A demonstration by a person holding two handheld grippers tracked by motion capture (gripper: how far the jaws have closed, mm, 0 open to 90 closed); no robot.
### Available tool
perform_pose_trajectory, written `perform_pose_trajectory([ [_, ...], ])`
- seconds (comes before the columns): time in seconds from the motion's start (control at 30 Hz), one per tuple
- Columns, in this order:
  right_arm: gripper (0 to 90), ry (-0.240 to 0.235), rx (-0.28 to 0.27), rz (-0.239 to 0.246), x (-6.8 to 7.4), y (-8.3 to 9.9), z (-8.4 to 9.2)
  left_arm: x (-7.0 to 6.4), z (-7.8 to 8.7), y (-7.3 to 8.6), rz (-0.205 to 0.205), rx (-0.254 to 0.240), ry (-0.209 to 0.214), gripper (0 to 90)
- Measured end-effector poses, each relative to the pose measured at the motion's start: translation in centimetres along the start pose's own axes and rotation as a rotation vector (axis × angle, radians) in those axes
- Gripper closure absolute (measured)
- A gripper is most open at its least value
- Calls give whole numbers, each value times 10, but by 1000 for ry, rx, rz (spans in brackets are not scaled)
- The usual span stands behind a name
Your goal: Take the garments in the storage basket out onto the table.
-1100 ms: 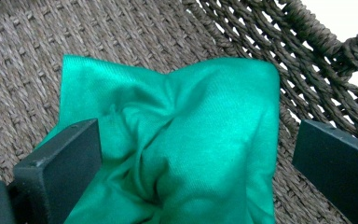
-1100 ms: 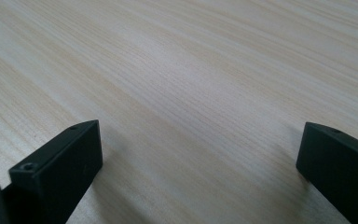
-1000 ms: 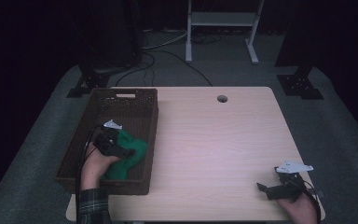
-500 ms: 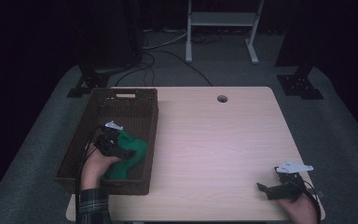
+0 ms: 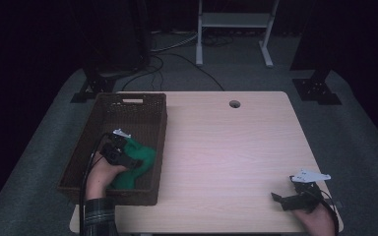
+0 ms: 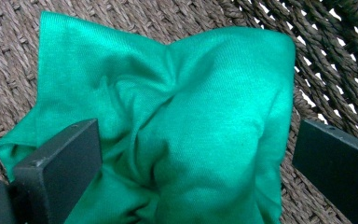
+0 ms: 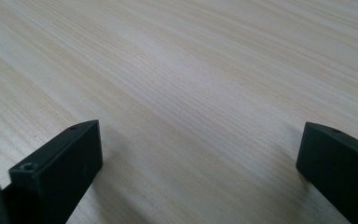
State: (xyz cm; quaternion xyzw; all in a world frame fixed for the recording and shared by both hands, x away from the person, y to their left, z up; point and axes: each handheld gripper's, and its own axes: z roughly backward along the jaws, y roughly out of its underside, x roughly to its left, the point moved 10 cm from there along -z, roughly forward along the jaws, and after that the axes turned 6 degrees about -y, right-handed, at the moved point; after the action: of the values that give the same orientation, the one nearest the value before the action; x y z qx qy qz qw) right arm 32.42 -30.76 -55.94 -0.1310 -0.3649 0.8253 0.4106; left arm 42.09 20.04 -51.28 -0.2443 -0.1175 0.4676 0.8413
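The green cloth lay crumpled on the woven floor of the brown wicker basket, toward its near right corner. The left gripper stood over it with jaws spread wide on either side of the bunched fabric, gripping nothing. The right gripper rested well apart at the near right edge of the wooden table, jaws likewise spread over bare wood.
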Motion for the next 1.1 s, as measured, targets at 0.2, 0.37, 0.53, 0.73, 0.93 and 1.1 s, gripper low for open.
perform_pose_trajectory([
  [0.2,0,0,0,0,0,0,0,-1,-2,2,2,15,4,4],
  [0.37,0,0,0,0,0,0,0,-1,-3,4,3,33,1,4],
  [0.53,0,0,-1,1,0,0,0,-1,-5,6,-4,51,-2,4],
  [0.73,0,0,-1,1,0,0,0,-2,-7,8,0,71,3,4],
  [0.93,0,0,-1,1,0,0,0,-1,-10,12,1,106,-2,4],
  [1.1,0,0,-1,1,0,0,0,0,-12,14,2,127,-10,4],
])
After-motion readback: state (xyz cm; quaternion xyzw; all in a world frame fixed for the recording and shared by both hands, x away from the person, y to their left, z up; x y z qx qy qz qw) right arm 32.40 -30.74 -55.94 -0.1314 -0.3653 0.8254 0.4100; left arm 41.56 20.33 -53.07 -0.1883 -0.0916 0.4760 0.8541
